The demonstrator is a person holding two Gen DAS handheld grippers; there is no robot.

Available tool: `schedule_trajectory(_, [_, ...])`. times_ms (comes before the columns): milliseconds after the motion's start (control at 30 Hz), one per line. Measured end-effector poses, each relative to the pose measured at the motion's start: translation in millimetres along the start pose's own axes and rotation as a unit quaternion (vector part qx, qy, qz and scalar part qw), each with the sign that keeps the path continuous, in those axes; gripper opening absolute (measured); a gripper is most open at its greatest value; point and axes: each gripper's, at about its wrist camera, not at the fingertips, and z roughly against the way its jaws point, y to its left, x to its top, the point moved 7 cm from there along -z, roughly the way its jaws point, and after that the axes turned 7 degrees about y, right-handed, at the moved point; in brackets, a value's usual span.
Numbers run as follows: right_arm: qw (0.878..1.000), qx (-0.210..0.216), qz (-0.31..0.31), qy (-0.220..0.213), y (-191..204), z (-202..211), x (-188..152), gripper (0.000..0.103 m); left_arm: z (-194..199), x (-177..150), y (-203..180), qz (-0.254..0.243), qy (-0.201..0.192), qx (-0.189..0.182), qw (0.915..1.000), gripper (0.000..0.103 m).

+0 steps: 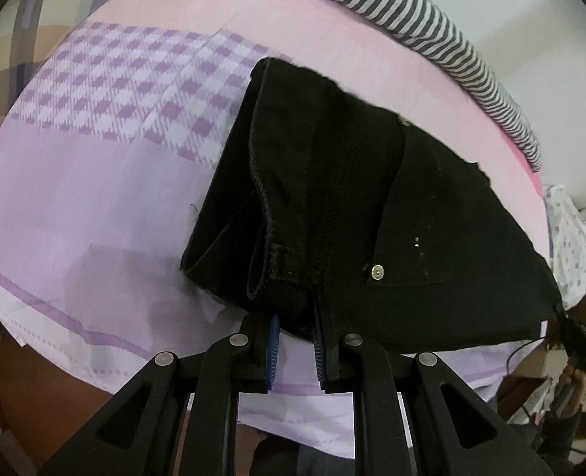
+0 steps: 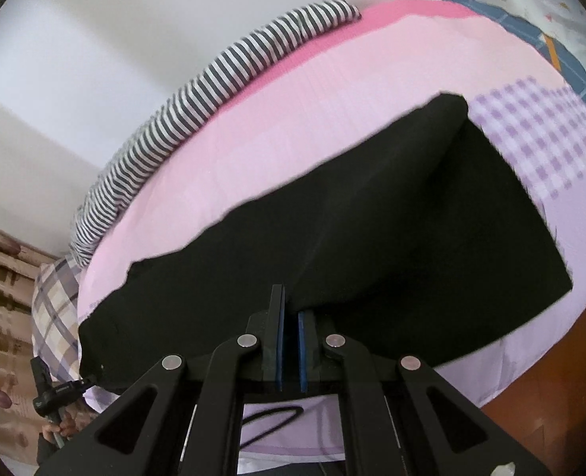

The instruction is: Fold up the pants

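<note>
Black pants [image 1: 372,206], partly folded, lie across a bed sheet [image 1: 94,198] in pink, lilac and purple check, held at both ends by hand-held tongs. In the left wrist view, the left tongs [image 1: 296,341] reach in from 6 o'clock, blue-padded jaws clamped on the waistband near the belt loop; a silver rivet [image 1: 377,272] glints just toward 3 o'clock of the grip, and stitched seams run toward 12 o'clock. The other gripper [image 1: 578,341] shows small at 4 o'clock, at the garment's far corner. In the right wrist view, the right tongs [image 2: 291,317] enter from 6 o'clock, jaws nearly together and pinching the near edge of the dark cloth, which spreads from 8 o'clock to 2 o'clock with a crease rising toward 1 o'clock. Bare sheet lies open beyond the pants toward 12 o'clock, up to a striped roll of fabric [image 2: 197,91] along the bed's far edge against a white wall [image 2: 94,39]. The sheet's near edge hangs at 6 o'clock.
</note>
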Motion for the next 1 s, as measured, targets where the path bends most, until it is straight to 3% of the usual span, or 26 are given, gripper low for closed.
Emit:
schedule_trajectory(200, [1.0,0.002,-0.013,0.022,-14.1,-19.5,-7.5,0.004,0.6,-3.2,-11.9,-0.033,-0.018,0.059,0.9975,0.02])
schedule_trajectory(367, [0.999,0.025,-0.021,0.024,-17.8,-19.7,-5.4,0.004,12.5,-6.6,-7.0,-0.024,-0.028,0.09,0.9952,0.041])
schedule_trajectory(433, [0.999,0.034,-0.023,0.021,-16.8,-18.3,-5.3,0.004,21.9,-10.8,-5.9,-0.032,-0.038,0.103,0.9934,0.042])
schedule_trajectory(600, [0.998,0.057,-0.029,0.017,-14.6,-13.4,-2.8,0.004,64.6,-16.7,-23.3,-0.063,-0.114,0.154,0.9795,0.042])
schedule_trajectory(667, [0.997,0.067,-0.032,0.016,-13.5,-11.1,-1.4,0.004,76.6,-18.4,-60.4,-0.108,-0.146,0.143,0.9727,0.043])
schedule_trajectory(767, [0.996,0.081,-0.035,0.013,-10.1,-6.7,1.0,0.004,72.5,-23.1,-132.4,-0.192,-0.156,0.1,0.9637,0.049])
schedule_trajectory(900, [0.994,0.101,-0.041,0.008,-7.9,-2.6,3.9,0.004,36.1,-38.7,-241.8,-0.317,-0.132,0.025,0.9388,0.05])
schedule_trajectory(1000, [0.993,0.109,-0.043,0.003,-6.2,-1.4,6.0,0.004,4.7,-49.9,-299.4,-0.369,-0.101,-0.015,0.9239,0.05])
